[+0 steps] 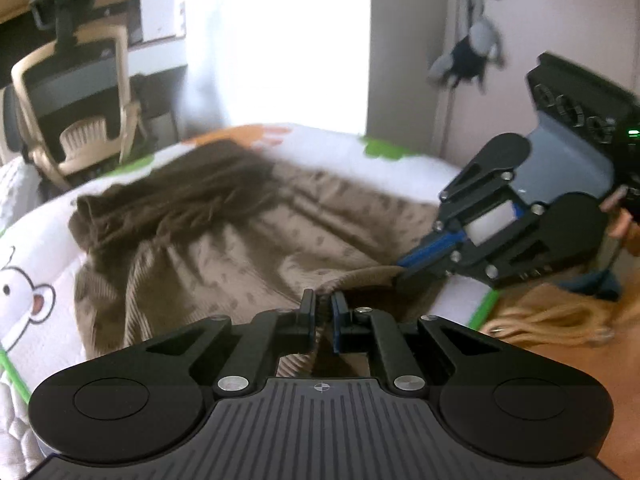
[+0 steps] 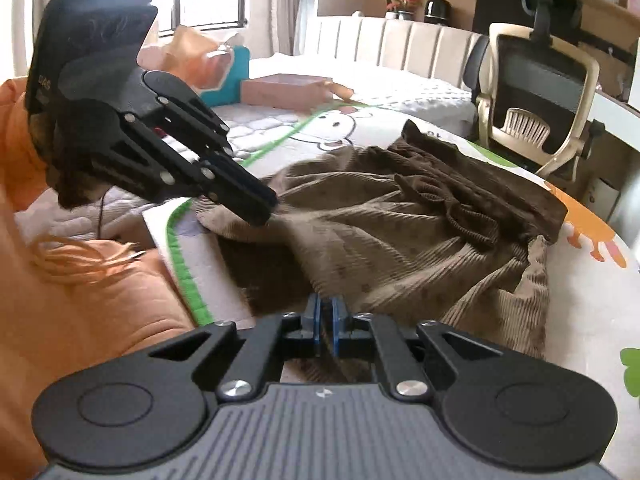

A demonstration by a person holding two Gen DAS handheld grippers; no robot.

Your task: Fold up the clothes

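A brown ribbed garment [image 1: 224, 236] [image 2: 400, 232] lies rumpled on a white cartoon-print bed cover [image 1: 36, 280] [image 2: 592, 320], its darker part bunched at the far side. My left gripper [image 1: 323, 304] is shut on the garment's near hem, and it shows from the side in the right wrist view [image 2: 266, 210]. My right gripper [image 2: 325, 306] is shut on the same near edge a little to the right, its blue-lined tips [image 1: 402, 266] meeting the cloth in the left wrist view. The hem is lifted slightly between the two grips.
A beige office chair [image 1: 76, 108] [image 2: 536, 96] stands beyond the bed's far edge. A pink box [image 2: 284, 90] and a teal item [image 2: 224, 84] sit further up the bed. A person's orange sleeve [image 2: 80, 312] fills the near left. A bright window [image 1: 280, 40] lies ahead.
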